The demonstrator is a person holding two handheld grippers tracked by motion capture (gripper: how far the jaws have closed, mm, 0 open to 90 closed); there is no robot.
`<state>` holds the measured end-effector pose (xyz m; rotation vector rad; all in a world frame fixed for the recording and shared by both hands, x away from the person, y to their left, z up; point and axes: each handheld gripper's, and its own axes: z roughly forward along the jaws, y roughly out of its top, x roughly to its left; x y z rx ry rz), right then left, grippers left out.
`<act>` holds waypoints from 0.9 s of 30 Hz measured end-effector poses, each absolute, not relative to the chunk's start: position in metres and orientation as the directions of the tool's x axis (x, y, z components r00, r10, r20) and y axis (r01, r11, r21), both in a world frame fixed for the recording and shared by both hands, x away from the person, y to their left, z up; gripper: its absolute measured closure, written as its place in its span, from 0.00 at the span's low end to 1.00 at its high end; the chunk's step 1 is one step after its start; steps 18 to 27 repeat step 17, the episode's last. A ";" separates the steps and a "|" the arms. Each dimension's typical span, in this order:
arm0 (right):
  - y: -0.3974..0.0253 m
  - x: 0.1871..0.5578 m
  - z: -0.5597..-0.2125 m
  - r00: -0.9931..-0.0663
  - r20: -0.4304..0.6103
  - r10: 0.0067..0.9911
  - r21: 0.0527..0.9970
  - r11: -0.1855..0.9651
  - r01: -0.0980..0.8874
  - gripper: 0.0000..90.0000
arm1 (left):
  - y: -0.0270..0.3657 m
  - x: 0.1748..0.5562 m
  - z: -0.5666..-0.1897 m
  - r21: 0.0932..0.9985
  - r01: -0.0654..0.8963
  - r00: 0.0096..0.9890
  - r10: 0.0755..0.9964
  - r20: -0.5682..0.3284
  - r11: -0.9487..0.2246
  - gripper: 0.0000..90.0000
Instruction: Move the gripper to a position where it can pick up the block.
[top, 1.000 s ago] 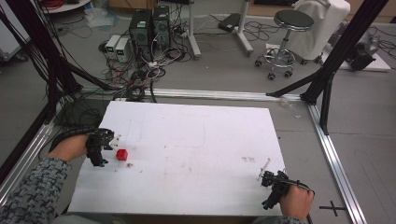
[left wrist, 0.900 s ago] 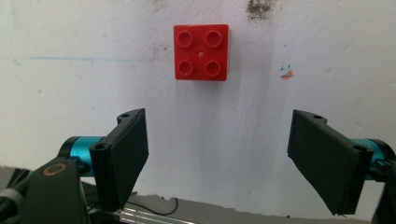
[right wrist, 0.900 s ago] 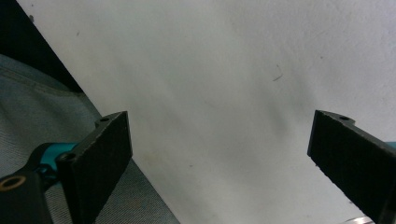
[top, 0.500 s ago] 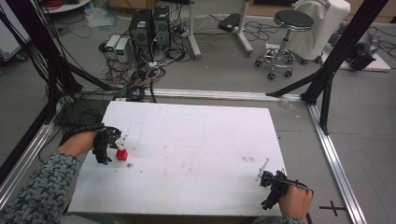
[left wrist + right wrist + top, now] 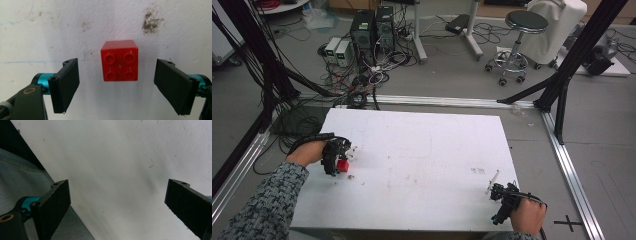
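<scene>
A white, scuffed table (image 5: 422, 165) carries one small red studded brick (image 5: 343, 165) near its left edge.

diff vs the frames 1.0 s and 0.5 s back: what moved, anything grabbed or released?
The left gripper moved rightward and farther up the table to the red brick, which now sits between its open jaws with gaps on both sides; nothing grabbed yet. The brick itself looks unmoved. The right gripper stayed open at the near right corner of the white table.

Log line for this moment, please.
left gripper: open, straddling red brick, no contact | right gripper: open, empty, table edge
</scene>
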<state>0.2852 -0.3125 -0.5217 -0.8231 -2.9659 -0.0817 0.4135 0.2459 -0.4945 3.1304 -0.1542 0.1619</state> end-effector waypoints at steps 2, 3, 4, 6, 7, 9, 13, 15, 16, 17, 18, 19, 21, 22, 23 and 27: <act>-0.312 0.285 -0.522 -0.856 0.077 0.511 0.034 0.857 0.514 0.06 | 0.245 0.414 -0.499 -0.002 -0.097 0.992 -0.097 0.084 -0.995 0.23; -0.312 0.285 -0.522 -0.855 0.078 0.513 0.032 0.856 0.516 0.06 | 0.245 0.415 -0.500 -0.001 -0.102 0.992 -0.102 0.079 -0.995 0.23; -0.311 0.285 -0.523 -0.855 0.077 0.514 0.033 0.855 0.517 0.06 | 0.245 0.415 -0.502 0.001 -0.093 0.993 -0.093 0.067 -0.996 0.23; -0.311 0.285 -0.522 -0.856 0.077 0.512 0.031 0.857 0.515 0.06 | 0.245 0.416 -0.504 -0.007 -0.096 0.994 -0.096 0.060 -0.995 0.23; -0.311 0.286 -0.522 -0.857 0.078 0.509 0.029 0.858 0.513 0.06 | 0.245 0.416 -0.505 -0.009 -0.101 0.993 -0.101 0.065 -0.995 0.23; -0.310 0.286 -0.523 -0.859 0.078 0.506 0.031 0.860 0.509 0.06 | 0.245 0.417 -0.506 -0.012 -0.101 0.993 -0.102 0.064 -0.995 0.23; -0.310 0.286 -0.523 -0.859 0.078 0.507 0.026 0.860 0.510 0.06 | 0.246 0.417 -0.506 -0.008 -0.092 0.994 -0.093 0.061 -0.996 0.23; -0.309 0.286 -0.522 -0.859 0.078 0.507 0.027 0.860 0.510 0.06 | 0.246 0.417 -0.506 -0.009 -0.099 0.993 -0.099 0.069 -0.995 0.23; -0.309 0.286 -0.523 -0.861 0.077 0.502 0.029 0.862 0.505 0.06 | 0.247 0.416 -0.505 -0.007 -0.099 0.992 -0.099 0.073 -0.995 0.23; -0.309 0.286 -0.522 -0.862 0.076 0.501 0.030 0.863 0.504 0.06 | 0.247 0.416 -0.505 -0.005 -0.092 0.993 -0.092 0.072 -0.996 0.23; -0.309 0.286 -0.522 -0.862 0.076 0.501 0.030 0.863 0.504 0.06 | 0.247 0.416 -0.505 -0.005 -0.092 0.993 -0.092 0.072 -0.996 0.23; -0.309 0.286 -0.522 -0.862 0.076 0.501 0.030 0.863 0.504 0.06 | 0.247 0.416 -0.505 -0.005 -0.092 0.993 -0.092 0.072 -0.996 0.23; -0.309 0.286 -0.522 -0.862 0.076 0.501 0.030 0.863 0.504 0.06 | 0.247 0.416 -0.505 -0.005 -0.092 0.993 -0.092 0.072 -0.996 0.23; -0.309 0.286 -0.522 -0.862 0.076 0.501 0.030 0.863 0.504 0.06 | 0.247 0.416 -0.505 -0.005 -0.092 0.993 -0.092 0.072 -0.996 0.23; -0.309 0.286 -0.522 -0.862 0.076 0.501 0.030 0.863 0.504 0.06 | 0.247 0.416 -0.505 -0.005 -0.092 0.993 -0.092 0.072 -0.996 0.23; -0.309 0.286 -0.522 -0.862 0.076 0.501 0.030 0.863 0.504 0.06 | 0.247 0.416 -0.505 -0.005 -0.092 0.993 -0.092 0.072 -0.996 0.23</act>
